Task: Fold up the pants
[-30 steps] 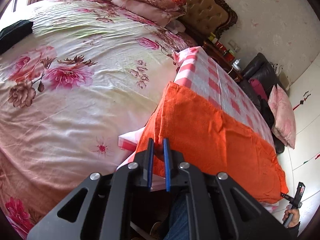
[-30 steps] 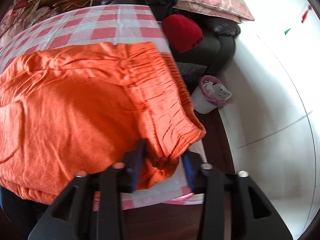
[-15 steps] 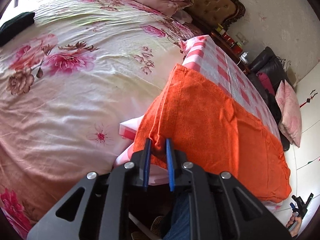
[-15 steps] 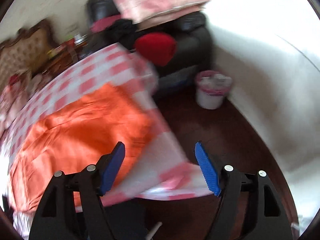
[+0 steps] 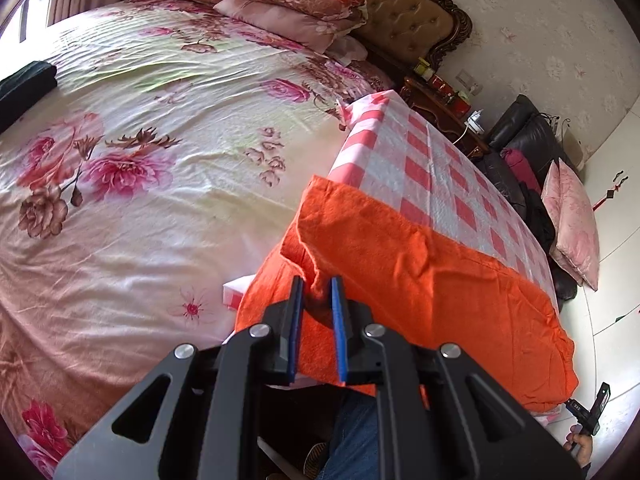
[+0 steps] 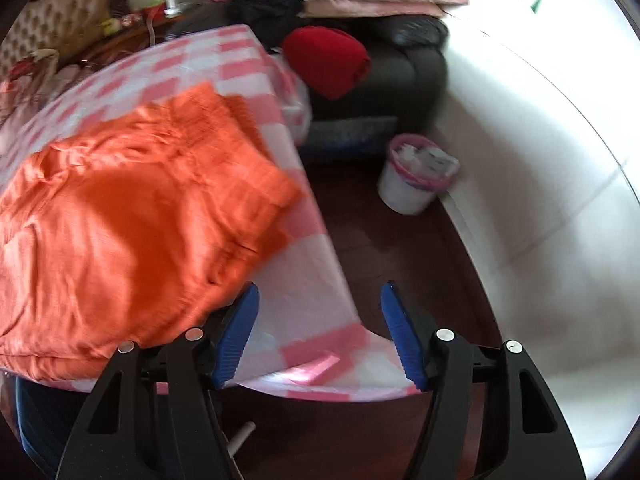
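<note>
Orange pants (image 5: 420, 280) lie folded on the pink-checked tablecloth (image 5: 432, 168) beside the floral bed (image 5: 140, 140). Left gripper (image 5: 316, 284) nearly closed, its 2 blue pads pinching a raised fold at the pants' near corner. Right gripper (image 6: 320, 292) has just been closing but is wide apart, holding nothing, over the table's bare corner.

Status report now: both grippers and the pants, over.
Left gripper shut on orange pants edge. Right gripper open, jaws just closing, nothing between. Pants lie on checked tablecloth. Nothing in the way.
</note>
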The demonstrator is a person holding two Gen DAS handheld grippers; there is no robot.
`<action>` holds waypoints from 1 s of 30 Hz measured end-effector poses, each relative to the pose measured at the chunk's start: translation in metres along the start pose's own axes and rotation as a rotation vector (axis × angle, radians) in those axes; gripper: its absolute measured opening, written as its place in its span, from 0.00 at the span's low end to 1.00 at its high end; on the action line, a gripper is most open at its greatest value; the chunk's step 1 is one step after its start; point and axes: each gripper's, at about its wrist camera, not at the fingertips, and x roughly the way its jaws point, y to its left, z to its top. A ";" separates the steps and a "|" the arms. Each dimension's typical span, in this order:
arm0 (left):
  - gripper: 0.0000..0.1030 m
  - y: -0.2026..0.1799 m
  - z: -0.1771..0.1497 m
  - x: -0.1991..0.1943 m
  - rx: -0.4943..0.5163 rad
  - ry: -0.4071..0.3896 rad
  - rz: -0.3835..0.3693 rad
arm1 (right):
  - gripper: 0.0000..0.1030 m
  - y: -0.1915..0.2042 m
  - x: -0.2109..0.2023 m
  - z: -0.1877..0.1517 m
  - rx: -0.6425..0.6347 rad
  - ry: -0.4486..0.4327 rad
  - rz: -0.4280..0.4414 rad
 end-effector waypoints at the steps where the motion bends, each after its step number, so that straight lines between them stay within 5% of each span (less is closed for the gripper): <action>1: 0.13 -0.002 0.001 -0.001 0.005 -0.001 -0.003 | 0.59 0.001 0.000 0.003 0.000 -0.005 0.005; 10: 0.13 -0.009 0.006 -0.003 0.020 -0.011 -0.014 | 0.57 -0.009 -0.007 0.029 0.109 -0.038 0.178; 15: 0.13 -0.009 0.005 0.001 0.012 0.003 -0.006 | 0.57 0.003 -0.003 0.024 0.025 -0.043 0.091; 22: 0.13 -0.009 0.005 -0.002 0.020 0.000 -0.002 | 0.55 0.019 -0.004 0.030 -0.052 -0.073 0.089; 24: 0.13 -0.008 0.005 -0.002 0.030 -0.001 0.003 | 0.44 0.018 0.007 0.031 -0.034 -0.030 0.097; 30: 0.10 0.005 0.008 -0.002 -0.006 0.004 -0.006 | 0.57 0.019 0.010 0.021 -0.061 -0.043 0.005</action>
